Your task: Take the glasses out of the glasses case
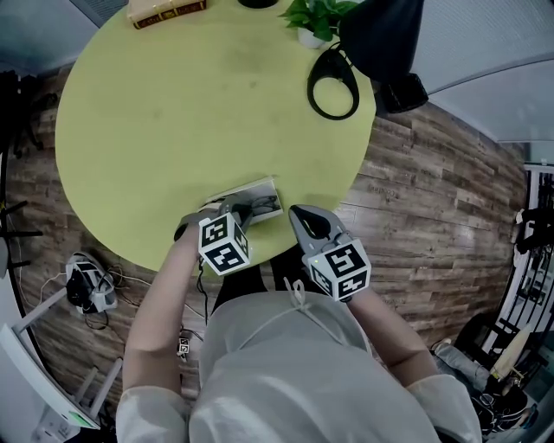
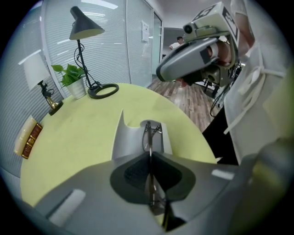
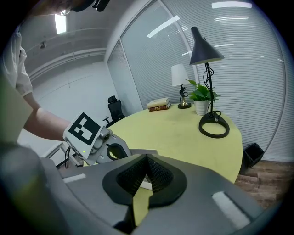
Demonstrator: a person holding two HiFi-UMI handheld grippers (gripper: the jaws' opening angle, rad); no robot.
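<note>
The left gripper pinches the thin wire-framed glasses, whose long axis runs straight ahead of its jaws into the open, smooth grey glasses case at the round table's near edge. The right gripper, pressed together and empty, hovers just right.

A round, yellow-green counter stands on a wood-plank floor. A desk lamp's black ring base sits on it near the far right edge. Just behind that ring base is a potted plant. Further round the rim from the ring base come a small white-shaded lamp, then a brown book lying flat. Well across from the ring base, at the near edge, lies an open grey glasses case.
</note>
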